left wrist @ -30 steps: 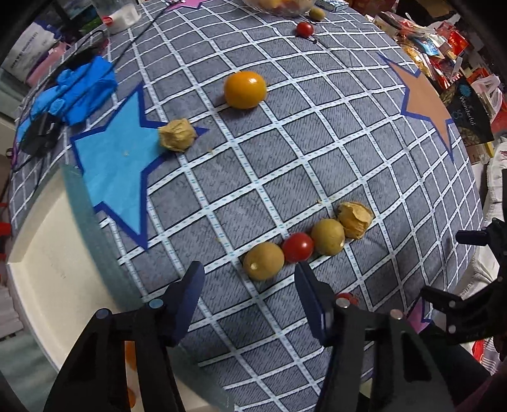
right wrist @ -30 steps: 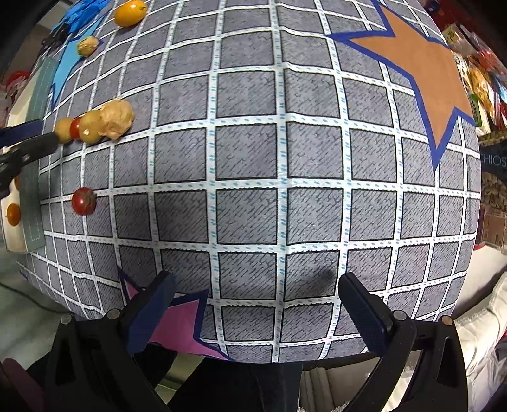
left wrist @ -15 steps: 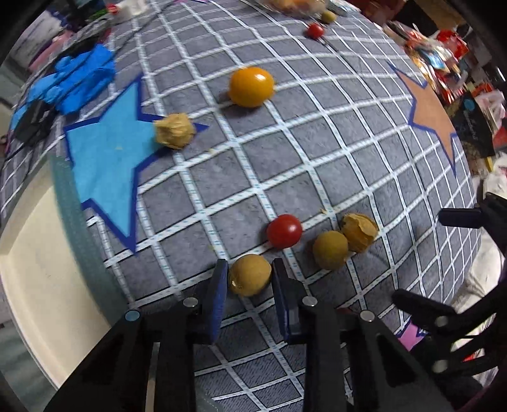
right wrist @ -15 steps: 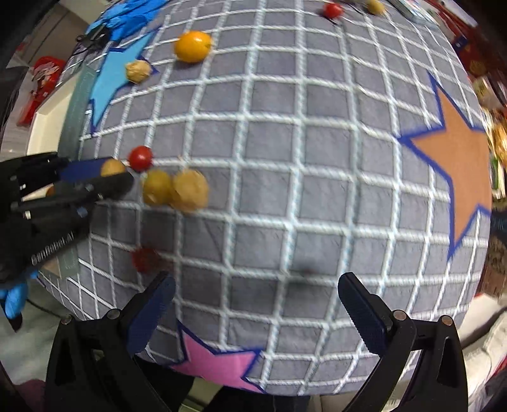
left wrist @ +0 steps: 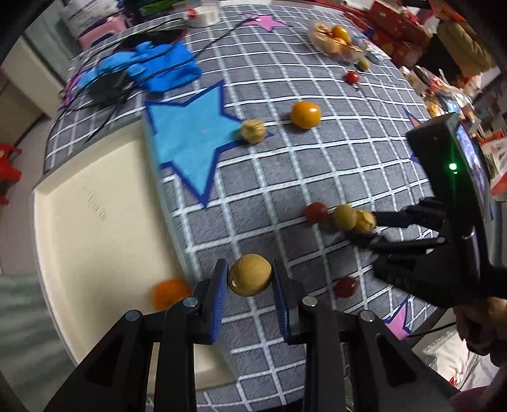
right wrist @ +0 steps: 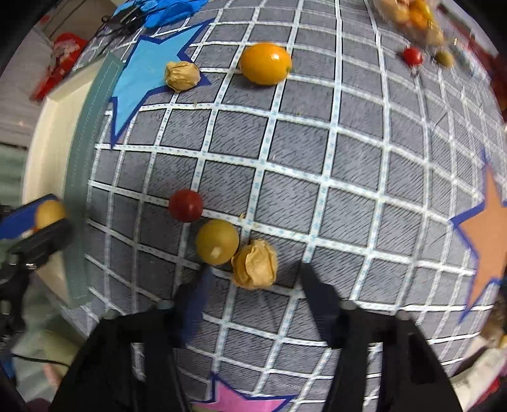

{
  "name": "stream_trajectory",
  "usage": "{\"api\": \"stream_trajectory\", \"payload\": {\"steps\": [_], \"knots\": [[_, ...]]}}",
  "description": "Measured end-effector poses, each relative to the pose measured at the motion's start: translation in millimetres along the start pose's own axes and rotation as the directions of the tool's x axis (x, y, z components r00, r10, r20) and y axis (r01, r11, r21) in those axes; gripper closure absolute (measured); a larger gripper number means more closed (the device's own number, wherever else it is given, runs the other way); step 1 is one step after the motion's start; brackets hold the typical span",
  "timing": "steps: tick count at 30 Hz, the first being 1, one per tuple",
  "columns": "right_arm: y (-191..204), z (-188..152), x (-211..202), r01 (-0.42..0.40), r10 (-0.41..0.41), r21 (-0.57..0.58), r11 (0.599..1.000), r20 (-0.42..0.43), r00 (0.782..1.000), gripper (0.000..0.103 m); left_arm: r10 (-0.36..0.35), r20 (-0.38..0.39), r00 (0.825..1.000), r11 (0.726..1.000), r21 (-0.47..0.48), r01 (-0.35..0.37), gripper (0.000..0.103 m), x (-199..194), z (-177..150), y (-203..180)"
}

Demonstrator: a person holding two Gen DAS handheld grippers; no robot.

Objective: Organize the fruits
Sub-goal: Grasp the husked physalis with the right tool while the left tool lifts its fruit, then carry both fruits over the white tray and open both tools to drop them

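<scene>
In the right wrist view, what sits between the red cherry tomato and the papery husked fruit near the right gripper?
A smooth yellow-green round fruit sits between the red cherry tomato and the papery husked fruit, touching the husk; right wrist view.

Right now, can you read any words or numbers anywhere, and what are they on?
No text reads clearly.
Cream tray: faint embossed marks, too blurred to read.
Red boxes behind the table: print too small to read.
Screen on the right gripper: only a glow, no legible characters.
The golden fruit in the left gripper's fingers carries no label.
</scene>
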State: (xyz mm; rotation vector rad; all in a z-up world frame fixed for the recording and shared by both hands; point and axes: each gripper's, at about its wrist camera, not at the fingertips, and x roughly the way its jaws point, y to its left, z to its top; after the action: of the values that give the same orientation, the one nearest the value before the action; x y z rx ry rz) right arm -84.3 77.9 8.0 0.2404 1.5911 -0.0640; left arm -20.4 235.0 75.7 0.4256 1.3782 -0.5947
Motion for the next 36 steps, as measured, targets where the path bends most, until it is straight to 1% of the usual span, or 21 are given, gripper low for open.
{"api": "stream_trajectory", "payload": {"steps": [1,3,6,11,12,13,14,19,20,21,22,24,27,31,36], "knots": [[6,-2,3,-0.018,0.018,0.006,1.0,-0.005,1.0,0.079,0.009,-0.001,1.0,1.0,-0.011,-0.009,0.073,2,0,0],[5,-3,1,-0.047,0.047,0.037,0.998,0.0,0.999,0.079,0.023,-0.004,1.0,0.999,-0.028,-0.023,0.073,1,-8,1],[-9,-8,-9,-0.131,0.13,0.092,0.987,0.016,0.991,0.079,0.034,-0.003,0.999,0.997,-0.068,-0.034,0.073,-3,-16,15],[-10,-3,-19,-0.146,0.145,0.102,0.984,0.024,0.989,0.079,0.042,0.01,0.999,0.99,-0.135,-0.04,0.073,-8,-26,40],[-5,-1,-20,-0.144,0.142,0.093,0.985,0.025,0.99,0.079,0.044,0.013,0.999,0.988,-0.149,-0.042,0.073,-9,-28,46],[5,-1,-34,-0.142,0.14,0.085,0.986,0.025,0.99,0.079,0.048,0.014,0.999,0.987,-0.157,-0.045,0.073,-10,-29,49],[9,-1,-38,-0.142,0.14,0.075,0.987,0.027,0.99,0.079,0.054,0.014,0.998,0.984,-0.168,-0.051,0.073,-10,-31,54],[49,24,-38,-0.155,0.155,-0.012,0.988,0.034,0.987,0.079,0.082,0.0,0.997,0.971,-0.223,-0.08,0.073,-9,-39,78],[51,16,-45,-0.158,0.159,-0.028,0.987,0.034,0.987,0.079,0.09,0.0,0.996,0.969,-0.232,-0.087,0.073,-10,-41,83],[61,24,-45,-0.162,0.164,-0.052,0.985,0.034,0.986,0.079,0.095,0.001,0.995,0.967,-0.239,-0.092,0.073,-10,-42,86],[63,22,-50,-0.166,0.169,-0.07,0.984,0.034,0.985,0.079,0.101,0.002,0.995,0.964,-0.246,-0.097,0.073,-10,-44,91],[83,30,-53,-0.176,0.181,-0.113,0.978,0.032,0.983,0.079,0.108,0.001,0.994,0.961,-0.258,-0.104,0.073,-10,-47,98],[114,47,-48,-0.194,0.2,-0.164,0.967,0.02,0.98,0.079,0.122,-0.008,0.993,0.954,-0.275,-0.119,0.073,-8,-52,108],[141,61,-41,-0.212,0.216,-0.202,0.956,-0.002,0.976,0.079,0.13,-0.019,0.991,0.946,-0.296,-0.13,0.073,-5,-58,119],[161,60,-37,-0.223,0.222,-0.24,0.945,-0.032,0.975,0.079,0.133,-0.033,0.991,0.94,-0.313,-0.137,0.073,-1,-64,127]]}}
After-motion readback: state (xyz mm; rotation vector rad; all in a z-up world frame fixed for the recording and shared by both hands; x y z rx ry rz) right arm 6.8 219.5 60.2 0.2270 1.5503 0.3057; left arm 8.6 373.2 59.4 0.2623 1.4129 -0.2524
